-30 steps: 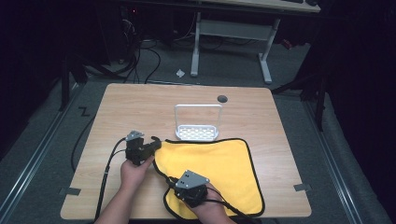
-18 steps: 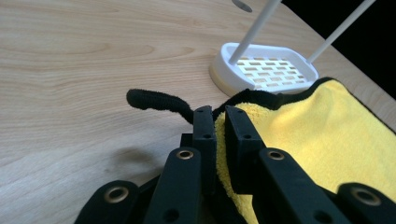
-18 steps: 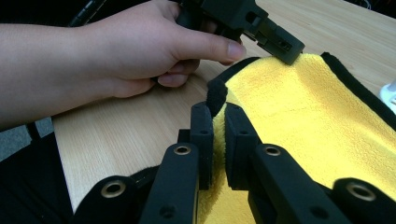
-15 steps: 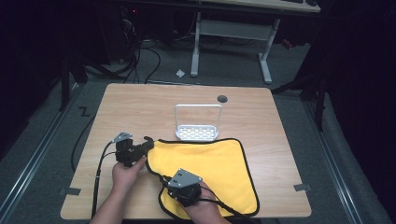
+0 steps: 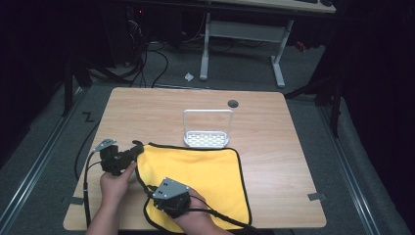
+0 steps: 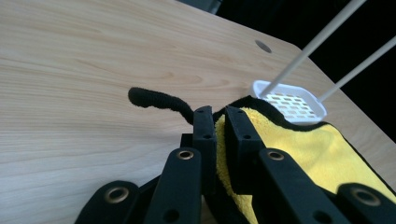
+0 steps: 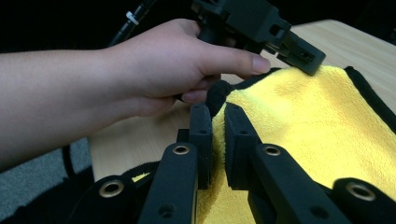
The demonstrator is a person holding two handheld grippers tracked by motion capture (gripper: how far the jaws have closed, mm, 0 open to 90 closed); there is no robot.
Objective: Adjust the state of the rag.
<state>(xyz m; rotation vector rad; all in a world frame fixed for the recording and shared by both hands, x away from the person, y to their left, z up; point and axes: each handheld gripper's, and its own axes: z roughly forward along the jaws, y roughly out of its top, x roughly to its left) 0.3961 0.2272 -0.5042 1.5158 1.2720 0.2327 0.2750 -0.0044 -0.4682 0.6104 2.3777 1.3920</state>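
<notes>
Where the wood-grain table [image 5: 274, 147] nears the person, a yellow cloth [image 5: 205, 171] lies flat: fluffy microfibre, roughly square, edged all round in black piping. Left gripper [image 5: 131, 152] pinches the cloth's far left corner; in the left gripper view [image 6: 219, 122] the black jaws stand almost together with the yellow pile and black hem bunched between them, and a black loop [image 6: 156, 99] sticks out from the corner over bare wood. Right gripper [image 5: 159, 198] pinches the near left edge; in the right gripper view [image 7: 217, 123] its jaws are likewise nearly closed on a fold of yellow pile. Both are matte black plastic with brass-ringed bolts. Left hand [image 7: 173, 60] wraps the left gripper's body, thumb forward, just above the cloth edge.

Basket [image 5: 207, 139]: small, white plastic, shallow, slotted floor, thin wire handle standing upright in an arch. Nothing in it. It sits just beyond the cloth's far edge, touching or nearly so; cannot tell which.

A round dark hole [image 5: 233, 103] sits in the tabletop beyond the basket. Cables [image 5: 85, 171] trail from both grippers over the near edge. Grey carpet, desk legs [image 5: 278, 58] and loose wires behind. Nothing blocks the cloth.
</notes>
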